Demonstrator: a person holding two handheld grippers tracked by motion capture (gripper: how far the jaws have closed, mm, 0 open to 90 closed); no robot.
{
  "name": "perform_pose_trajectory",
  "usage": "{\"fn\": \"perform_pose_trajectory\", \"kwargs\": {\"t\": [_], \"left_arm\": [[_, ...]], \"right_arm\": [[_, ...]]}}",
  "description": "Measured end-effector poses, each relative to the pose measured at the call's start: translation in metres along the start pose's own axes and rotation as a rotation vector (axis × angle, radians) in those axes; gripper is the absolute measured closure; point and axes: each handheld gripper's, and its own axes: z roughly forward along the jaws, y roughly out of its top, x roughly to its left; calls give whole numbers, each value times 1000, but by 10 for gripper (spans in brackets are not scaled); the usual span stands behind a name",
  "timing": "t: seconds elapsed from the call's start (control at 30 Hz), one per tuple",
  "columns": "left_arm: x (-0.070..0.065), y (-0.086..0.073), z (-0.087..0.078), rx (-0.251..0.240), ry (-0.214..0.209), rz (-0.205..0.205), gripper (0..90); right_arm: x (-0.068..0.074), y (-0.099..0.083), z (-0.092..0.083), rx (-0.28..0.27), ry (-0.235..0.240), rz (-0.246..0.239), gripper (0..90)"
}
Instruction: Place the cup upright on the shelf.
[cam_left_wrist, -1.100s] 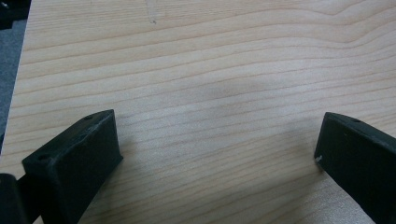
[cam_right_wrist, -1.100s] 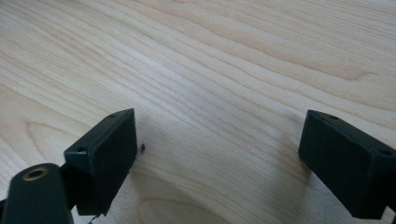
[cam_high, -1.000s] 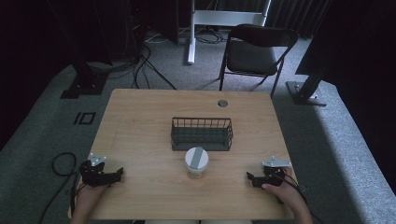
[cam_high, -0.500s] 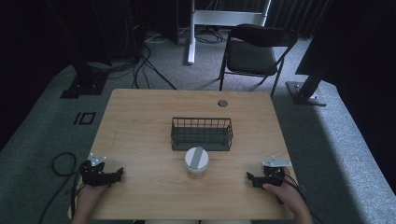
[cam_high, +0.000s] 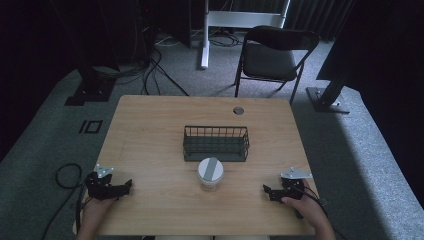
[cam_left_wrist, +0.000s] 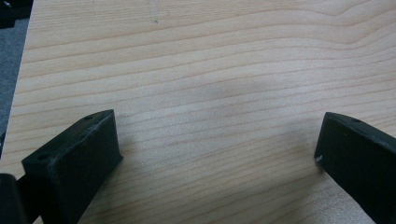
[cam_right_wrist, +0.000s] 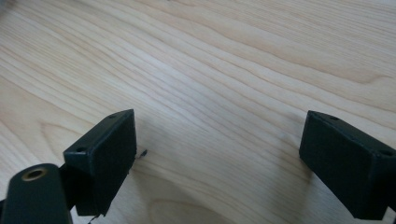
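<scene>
Left gripper (cam_high: 125, 186) and right gripper (cam_high: 269, 190) sit at the table's (cam_high: 150, 130) near corners, both jaws spread wide, nothing gripped. Between them stands the white cup (cam_high: 210, 173); just beyond it, the wire basket (cam_high: 216, 143).

Cup (cam_high: 210, 174) label too small to read (contents hidden under lid).

There is one wooden table (cam_high: 150, 130) in the middle of the high view. On it sits one black wire basket (cam_high: 216, 143) and, just below it, one white cup with a grey-striped lid (cam_high: 210, 173). One small round hole (cam_high: 238, 110) shows near the table's top edge. One black folding chair (cam_high: 272, 52) stands at the upper right. Two grippers rest on the table, one at lower left (cam_high: 125, 186) and one at lower right (cam_high: 266, 190).
</scene>
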Motion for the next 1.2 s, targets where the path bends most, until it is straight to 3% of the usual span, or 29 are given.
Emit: {"fn": "perform_pose_trajectory", "kwargs": {"t": [0.57, 1.2], "left_arm": [[0, 0, 0, 0, 0, 0, 1], [0, 0, 0, 0, 0, 0, 1]], "right_arm": [[14, 13, 6, -30, 33, -26, 112], [42, 28, 18, -61, 116, -72, 112]]}}
